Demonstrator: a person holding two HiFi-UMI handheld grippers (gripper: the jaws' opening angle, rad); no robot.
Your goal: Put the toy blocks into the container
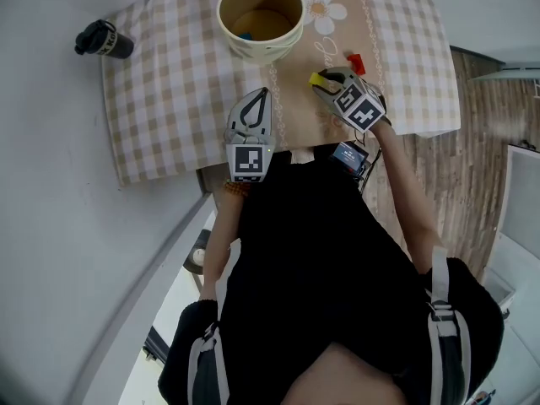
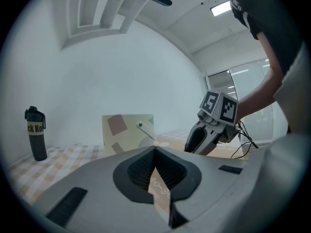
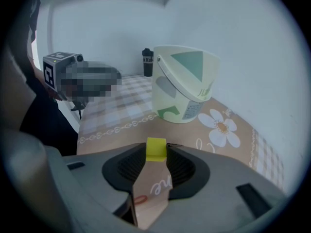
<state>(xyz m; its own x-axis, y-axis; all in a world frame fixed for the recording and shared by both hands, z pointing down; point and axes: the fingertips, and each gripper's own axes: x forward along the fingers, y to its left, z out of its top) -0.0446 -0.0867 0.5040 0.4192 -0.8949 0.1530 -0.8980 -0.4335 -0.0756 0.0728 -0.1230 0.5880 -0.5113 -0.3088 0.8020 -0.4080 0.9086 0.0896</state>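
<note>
A small yellow block (image 3: 156, 148) is pinched between the tips of my right gripper (image 3: 156, 152), which hovers over the beige table runner. In the head view that gripper (image 1: 325, 81) is to the right of and nearer than the cream container (image 1: 261, 15), with the yellow block (image 1: 317, 79) at its tip. A red block (image 1: 356, 62) lies on the cloth just beyond it. Something blue (image 1: 245, 35) lies inside the container. My left gripper (image 1: 263, 93) rests below the container with its jaws shut and empty; its tips (image 2: 154, 148) meet.
A black bottle (image 1: 105, 40) lies at the table's far left corner. The checked tablecloth (image 1: 169, 83) covers a small table whose near edge runs under both grippers. The person's dark torso fills the lower head view; wood floor shows at the right.
</note>
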